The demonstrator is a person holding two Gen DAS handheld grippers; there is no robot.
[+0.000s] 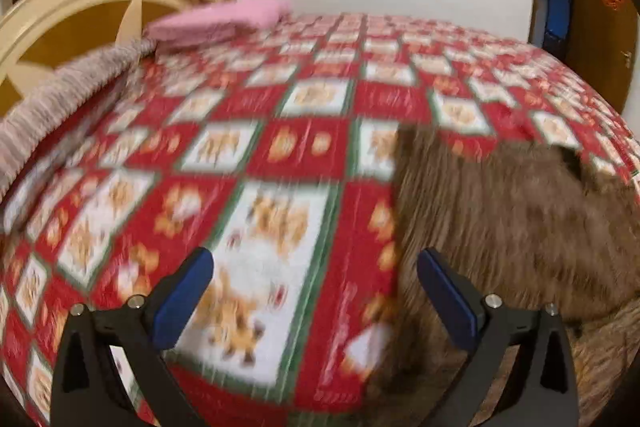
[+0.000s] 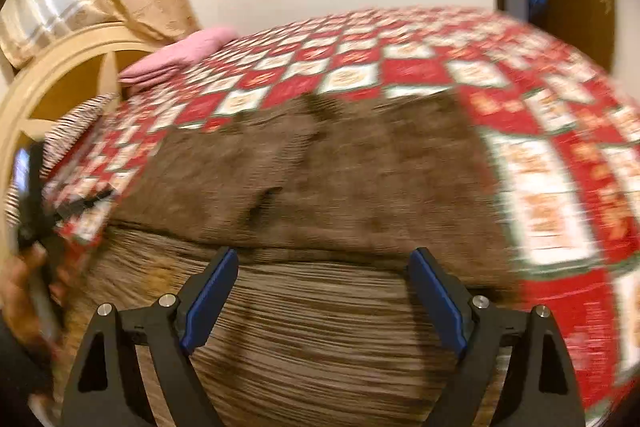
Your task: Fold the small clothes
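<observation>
Both frames are pretty blurry, so take this loosely. My left gripper (image 1: 314,301) is spread wide with nothing in it, hovering over the quilt (image 1: 304,147) just left of the brown garment (image 1: 508,211). My right gripper (image 2: 322,297) is also wide and empty, right above the garment's striped near part. It's lying flat on the bed, probably so I can grab an edge.

one brown garment (image 2: 320,163), one pink folded cloth (image 1: 224,21), two tongs (image 1: 314,291) (image 2: 322,287).
</observation>
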